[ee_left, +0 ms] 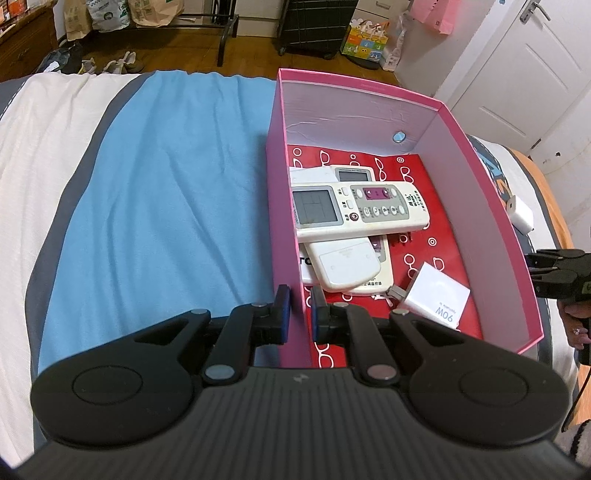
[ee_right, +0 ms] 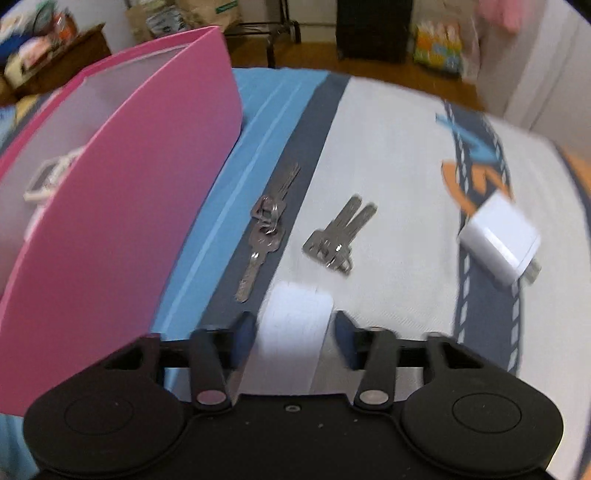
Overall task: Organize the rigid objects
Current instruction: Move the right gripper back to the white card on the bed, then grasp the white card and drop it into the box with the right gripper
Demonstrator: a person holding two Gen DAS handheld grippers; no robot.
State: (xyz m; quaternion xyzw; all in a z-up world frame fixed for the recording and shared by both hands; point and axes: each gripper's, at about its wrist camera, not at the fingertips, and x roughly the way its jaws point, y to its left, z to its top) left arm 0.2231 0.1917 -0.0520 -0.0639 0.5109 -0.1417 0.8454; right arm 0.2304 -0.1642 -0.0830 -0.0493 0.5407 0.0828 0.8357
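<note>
The pink box (ee_left: 491,206) stands on the bed and holds white remote controls (ee_left: 360,206) and a white charger (ee_left: 437,297). My left gripper (ee_left: 300,308) is shut on the box's near left wall. My right gripper (ee_right: 295,326) hangs low over the bed to the right of the box. A blurred white block (ee_right: 297,325) lies between its fingers. The pads stand close beside the block without a clear press. Two bunches of keys (ee_right: 264,229) (ee_right: 338,234) and a white plug adapter (ee_right: 498,240) lie on the cover ahead.
The pink box wall (ee_right: 122,206) rises close on the right gripper's left. The bed's far edge drops to a wooden floor with bags, shoes and a black suitcase (ee_left: 314,26). A hand shows at the right edge of the left wrist view, behind the right gripper (ee_left: 546,273).
</note>
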